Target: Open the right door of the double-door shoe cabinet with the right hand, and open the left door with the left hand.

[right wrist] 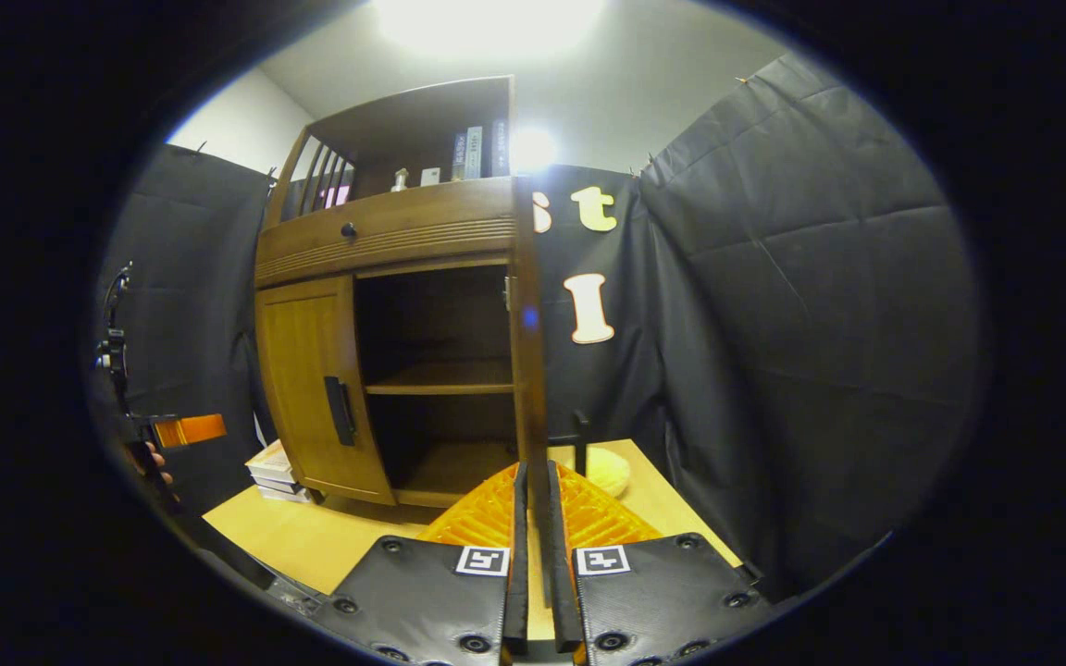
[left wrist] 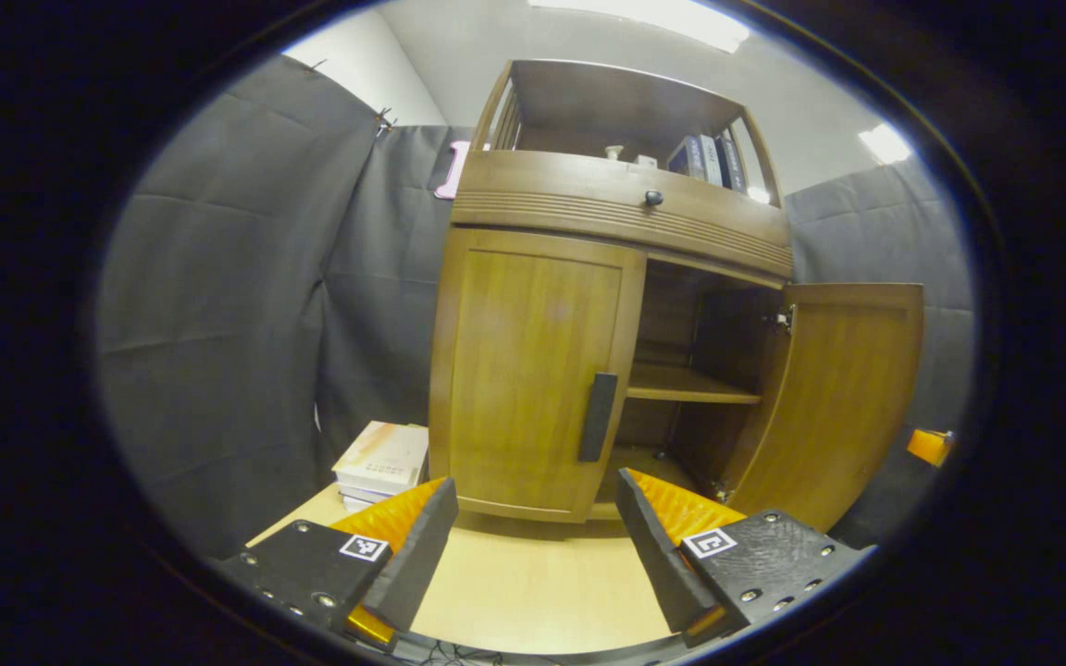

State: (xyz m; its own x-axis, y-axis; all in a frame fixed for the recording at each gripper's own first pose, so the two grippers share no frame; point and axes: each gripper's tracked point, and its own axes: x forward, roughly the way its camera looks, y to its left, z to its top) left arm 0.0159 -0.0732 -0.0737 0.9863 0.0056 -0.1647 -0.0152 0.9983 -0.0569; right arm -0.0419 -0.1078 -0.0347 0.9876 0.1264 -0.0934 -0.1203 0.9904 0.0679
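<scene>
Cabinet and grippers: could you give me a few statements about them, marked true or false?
1. The right door stands open. True.
2. The left door is open too. False: it is shut.
3. The left gripper is clamped on the handle. False: its fingers are spread apart, short of the left door.
4. Books lie stacked beside the cabinet. True.
</scene>
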